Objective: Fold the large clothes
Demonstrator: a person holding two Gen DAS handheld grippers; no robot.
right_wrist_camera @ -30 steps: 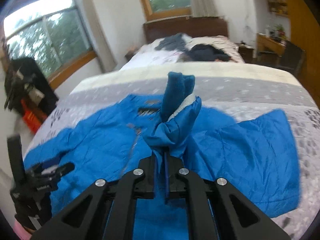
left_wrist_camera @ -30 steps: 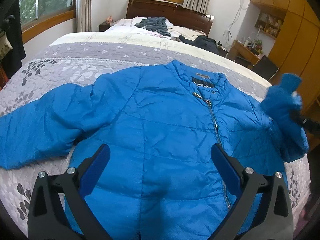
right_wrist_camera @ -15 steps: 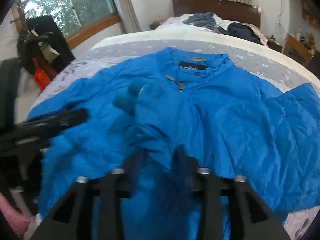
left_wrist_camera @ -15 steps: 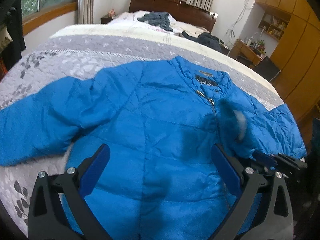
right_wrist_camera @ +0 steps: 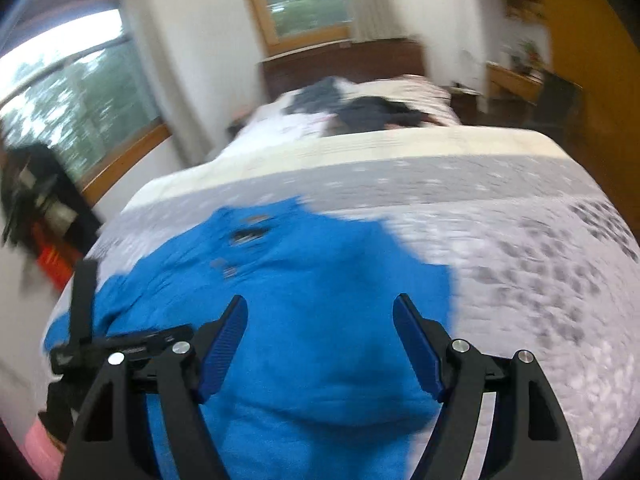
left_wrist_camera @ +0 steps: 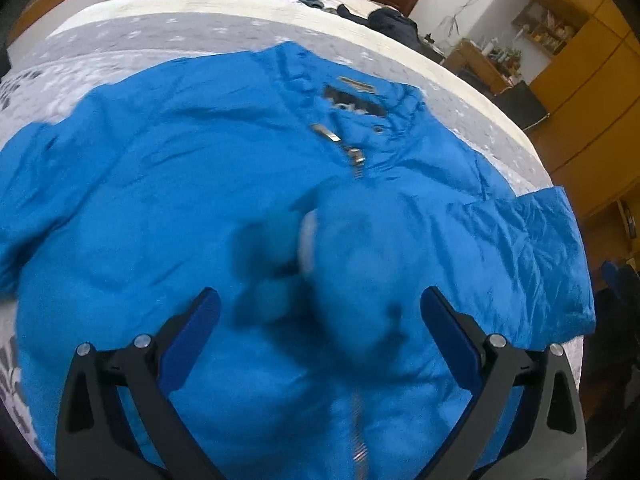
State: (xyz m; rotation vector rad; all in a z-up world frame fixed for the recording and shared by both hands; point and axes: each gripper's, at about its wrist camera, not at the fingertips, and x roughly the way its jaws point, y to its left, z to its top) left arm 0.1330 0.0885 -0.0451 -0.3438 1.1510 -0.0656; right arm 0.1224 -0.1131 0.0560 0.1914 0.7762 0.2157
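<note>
A second ago the right gripper [right_wrist_camera: 320,344] was clamped on the jacket's right sleeve, lifted over the chest; now its jaws stand wide apart with nothing between them, and the sleeve [left_wrist_camera: 344,268] lies folded across the front of the blue puffer jacket [left_wrist_camera: 160,184], its cuff a blur beside the zipper [left_wrist_camera: 356,160]. The left gripper [left_wrist_camera: 320,332] hangs spread wide above the jacket's lower front, as before, holding nothing. The jacket lies face up, zipped, on the grey floral bedspread [right_wrist_camera: 520,248], collar toward the headboard [right_wrist_camera: 344,68], its other sleeve stretched outward. Dark clothes [right_wrist_camera: 360,108] lie heaped near the headboard.
</note>
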